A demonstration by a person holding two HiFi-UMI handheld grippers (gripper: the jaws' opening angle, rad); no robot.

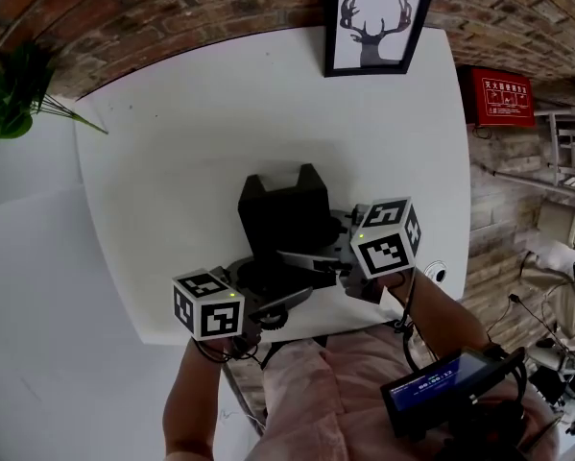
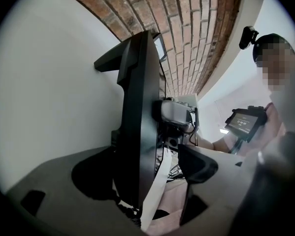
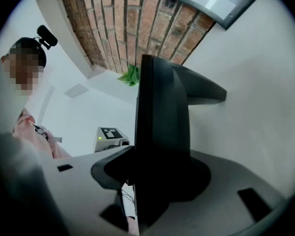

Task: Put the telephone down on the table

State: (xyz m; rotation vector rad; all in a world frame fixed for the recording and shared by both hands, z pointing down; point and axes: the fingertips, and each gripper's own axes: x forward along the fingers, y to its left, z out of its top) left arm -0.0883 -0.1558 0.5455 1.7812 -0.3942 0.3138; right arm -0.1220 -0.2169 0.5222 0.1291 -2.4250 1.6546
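The black telephone (image 1: 282,214) stands on the white table (image 1: 172,181) near its front edge, seen edge-on as a dark slab in the left gripper view (image 2: 137,107) and the right gripper view (image 3: 159,132). My left gripper (image 1: 282,307) reaches its near left corner. Its jaws (image 2: 152,173) stand open around the phone's edge, one pad close to the phone, the other clearly apart from it. My right gripper (image 1: 311,262) comes in from the right, and its jaws (image 3: 157,178) are shut on the phone's edge. A coiled cord (image 2: 130,210) hangs below the phone.
A framed deer picture (image 1: 375,22) leans on the brick wall at the table's back. A green plant (image 1: 13,89) sits far left, a red sign (image 1: 503,96) on the right wall. A small screen device (image 1: 441,387) hangs by the person's waist.
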